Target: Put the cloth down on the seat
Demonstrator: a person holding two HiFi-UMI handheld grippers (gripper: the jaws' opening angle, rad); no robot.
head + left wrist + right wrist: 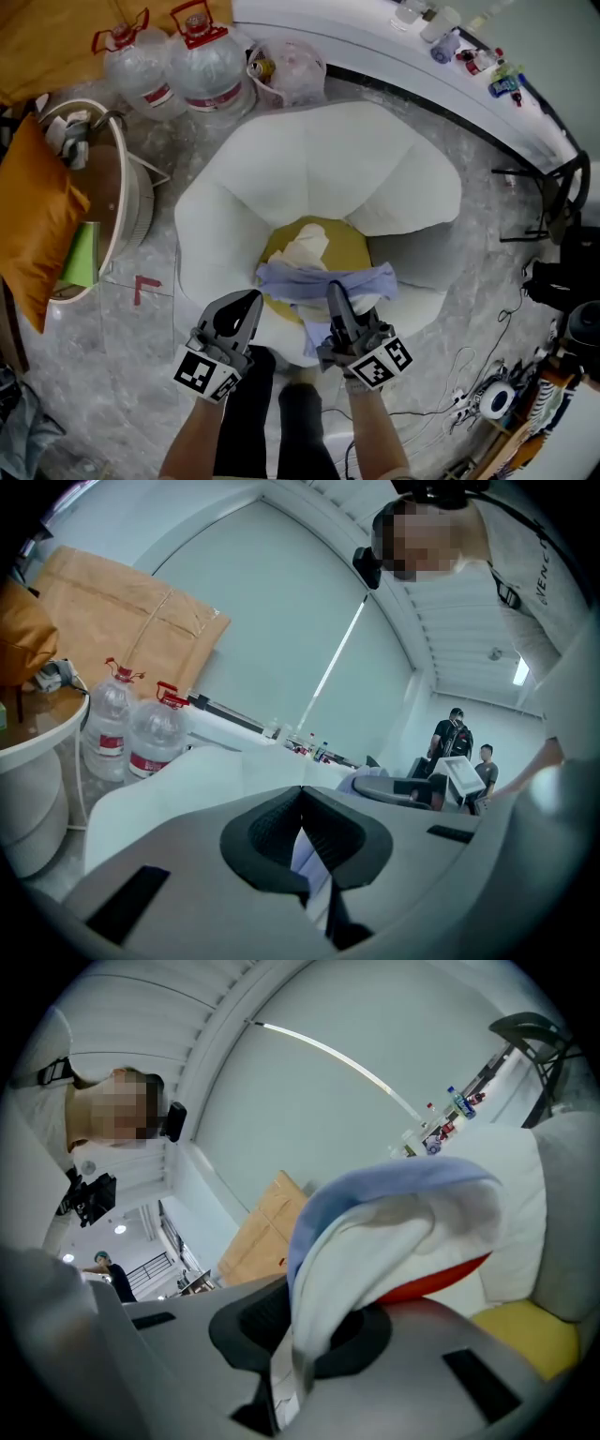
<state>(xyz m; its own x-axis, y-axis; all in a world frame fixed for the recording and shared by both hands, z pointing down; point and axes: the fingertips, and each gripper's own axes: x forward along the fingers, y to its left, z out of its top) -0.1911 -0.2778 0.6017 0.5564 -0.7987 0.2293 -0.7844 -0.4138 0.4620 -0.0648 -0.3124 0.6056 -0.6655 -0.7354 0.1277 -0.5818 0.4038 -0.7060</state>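
A white armchair with a yellow seat cushion fills the middle of the head view. A blue-lavender cloth with a white underside lies bunched across the front of the seat, beside a cream cloth. My right gripper is shut on the blue cloth's near edge. In the right gripper view the cloth rises out of the right gripper and arches over it. My left gripper hovers at the cloth's left end with its jaws together. The left gripper shows only a pale sliver in its slit.
Two big water bottles and a plastic bag stand behind the armchair. A round side table and an orange cushion are at left. A curved ledge with small bottles, a black chair and cables are at right.
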